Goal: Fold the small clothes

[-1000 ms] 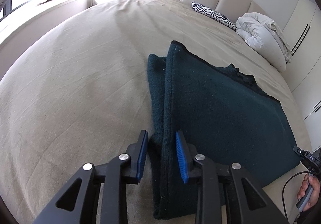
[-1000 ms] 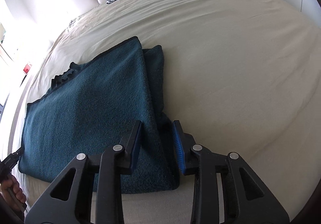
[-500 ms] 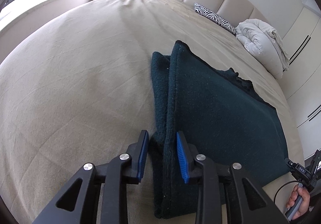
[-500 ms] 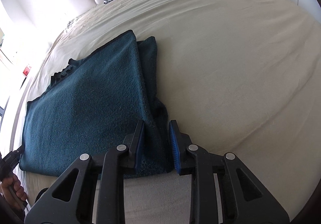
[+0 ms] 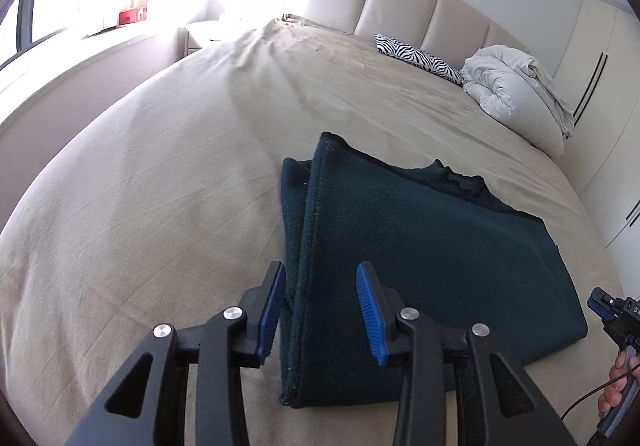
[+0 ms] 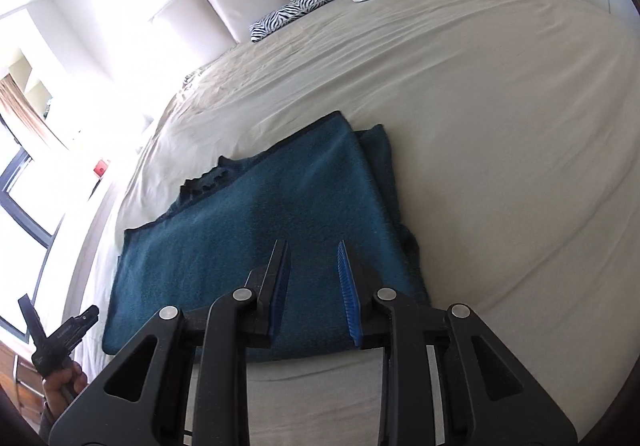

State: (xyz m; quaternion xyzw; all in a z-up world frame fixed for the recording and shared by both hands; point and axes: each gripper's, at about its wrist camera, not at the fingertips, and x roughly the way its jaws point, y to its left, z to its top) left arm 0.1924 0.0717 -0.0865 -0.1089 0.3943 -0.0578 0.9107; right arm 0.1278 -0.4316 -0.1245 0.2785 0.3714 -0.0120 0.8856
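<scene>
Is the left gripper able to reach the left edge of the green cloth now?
Probably yes. The left gripper, jaws just opening, sits right over that edge of the green cloth, and nothing on the bed blocks it.

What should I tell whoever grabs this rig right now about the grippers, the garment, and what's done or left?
Left hand-held gripper: jaws have just been opening, now off the garment's left fold edge; holds nothing.
Right hand-held gripper: open above the garment's near right part, holds nothing.
Garment: dark teal, flat on the bed, both sides folded in.
Done: side folds.
Left: probably a final crosswise fold, then tidy the edges.
</scene>
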